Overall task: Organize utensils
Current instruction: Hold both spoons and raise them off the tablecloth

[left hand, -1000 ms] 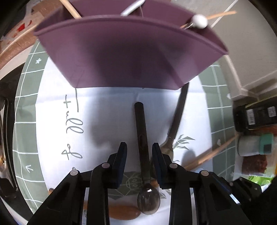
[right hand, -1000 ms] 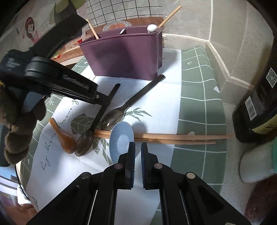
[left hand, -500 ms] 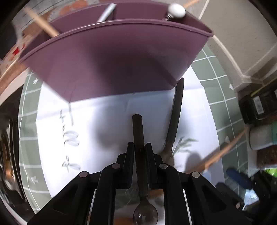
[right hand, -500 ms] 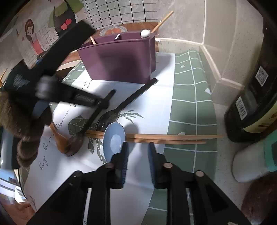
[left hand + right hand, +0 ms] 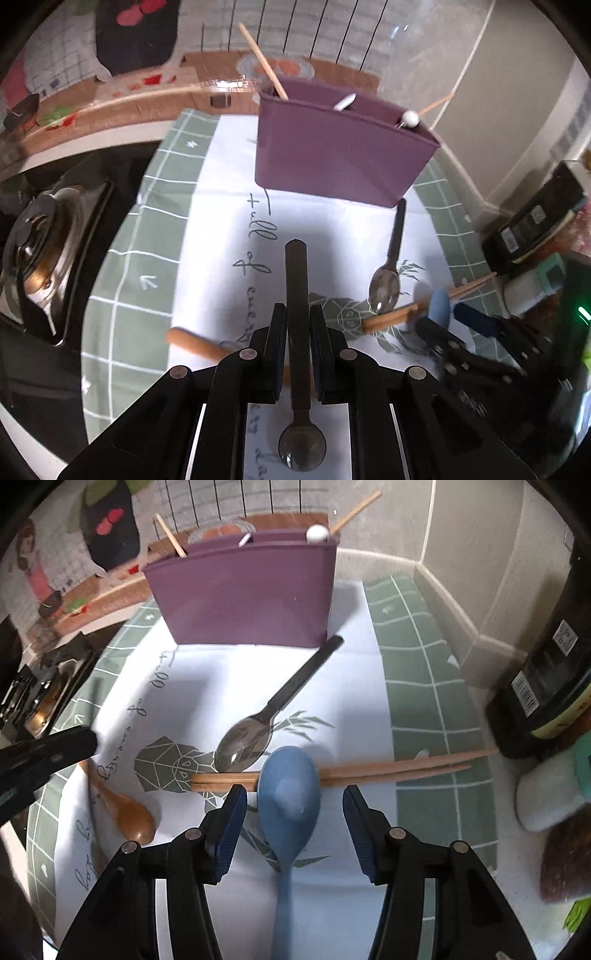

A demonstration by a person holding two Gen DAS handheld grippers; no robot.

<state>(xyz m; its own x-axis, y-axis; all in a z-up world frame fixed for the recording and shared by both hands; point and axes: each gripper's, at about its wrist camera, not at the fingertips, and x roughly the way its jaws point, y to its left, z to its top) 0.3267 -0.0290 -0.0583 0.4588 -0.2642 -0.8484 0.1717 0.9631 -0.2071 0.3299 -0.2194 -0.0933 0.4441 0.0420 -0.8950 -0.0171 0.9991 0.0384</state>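
The left gripper (image 5: 297, 325) pinches a dark-handled spoon (image 5: 296, 295) mid-handle, lifted near the purple caddy (image 5: 340, 158). Stiff, probably light (slick metal bowl). The right gripper (image 5: 293, 805) gapes wide around the blue spoon (image 5: 290, 797), lying across chopsticks (image 5: 391, 770).

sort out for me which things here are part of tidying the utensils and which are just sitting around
Part of the job:
purple holder
dark-handled spoon, clamped in the left gripper
second dark-handled spoon
blue spoon, between the open fingers of the right gripper
wooden spoon
chopsticks

Just lying about:
dark bottle
kettle
white container
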